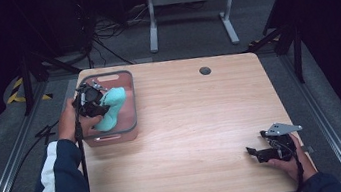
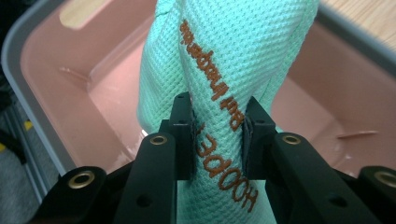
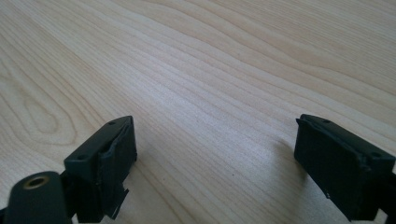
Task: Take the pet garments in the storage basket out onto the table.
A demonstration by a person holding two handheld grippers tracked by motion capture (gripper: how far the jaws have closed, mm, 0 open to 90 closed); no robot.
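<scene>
1. The left tongs (image 2: 217, 140) are clamped on a mint-green cloth (image 2: 219, 70); both pads press into the weave, orange lettering between them.
2. The cloth hangs from those tongs inside the pink bin (image 1: 127, 127), whose floor lies just beyond the jaws.
3. The right tongs (image 3: 215, 158) hover wide open, bare tabletop (image 3: 210, 70) between and beyond the jaws, well apart from the bin.

Cloth (image 2: 224, 60), mint green, waffle weave: orange embroidered lettering in two lines, seen upside down. Large line reads roughly "HOOPET"; the smaller line beside it is not clearly legible. No other readable text anywhere.
</scene>
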